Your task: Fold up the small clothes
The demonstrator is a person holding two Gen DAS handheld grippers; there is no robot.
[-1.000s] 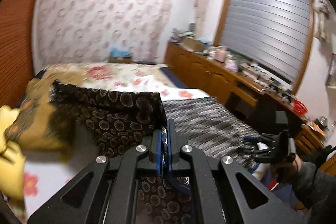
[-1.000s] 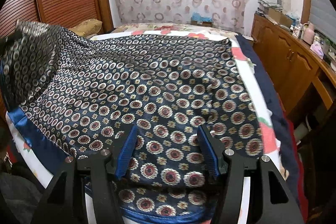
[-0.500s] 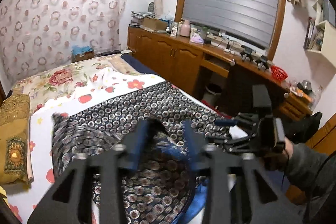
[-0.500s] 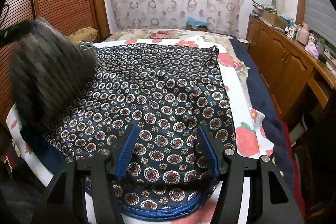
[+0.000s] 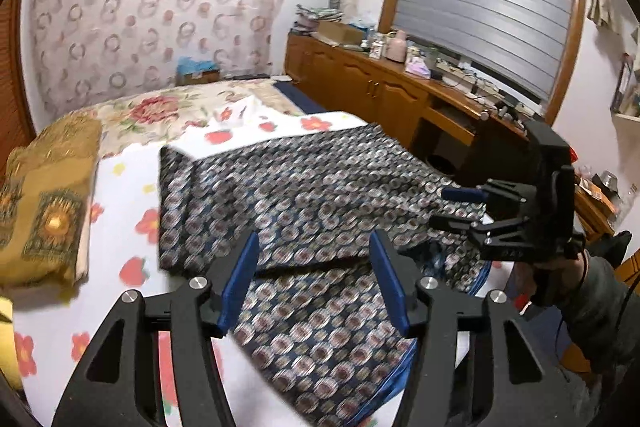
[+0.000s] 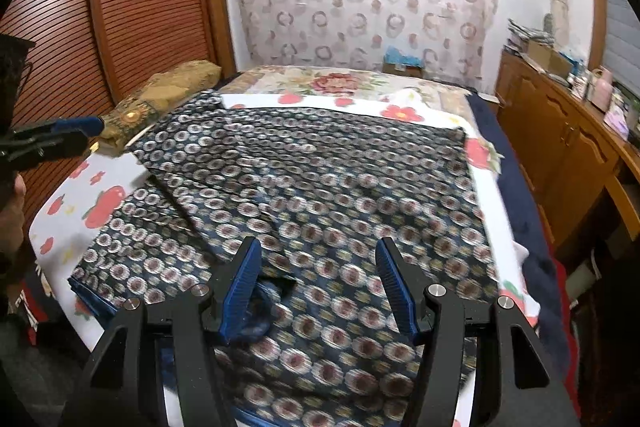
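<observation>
A dark blue patterned garment (image 5: 304,203) with round medallion print lies spread on the bed, with one side folded over onto itself. It also fills the middle of the right wrist view (image 6: 320,187). My left gripper (image 5: 314,259) is open and empty, just above the garment's near edge. My right gripper (image 6: 318,267) is open and empty over the garment's near part. The right gripper also shows at the right of the left wrist view (image 5: 460,207). The left gripper's fingertips (image 6: 80,126) show at the left edge of the right wrist view.
The bed has a white sheet (image 5: 120,227) with red flowers. A gold pillow (image 5: 44,211) lies at the left. A wooden cabinet (image 6: 560,147) with clutter runs along the right side. A slatted wooden door (image 6: 140,7) stands left of the bed.
My left gripper let go of the garment's lifted side and opened. That side now lies folded over on the bed. My right gripper stayed open above the garment.
</observation>
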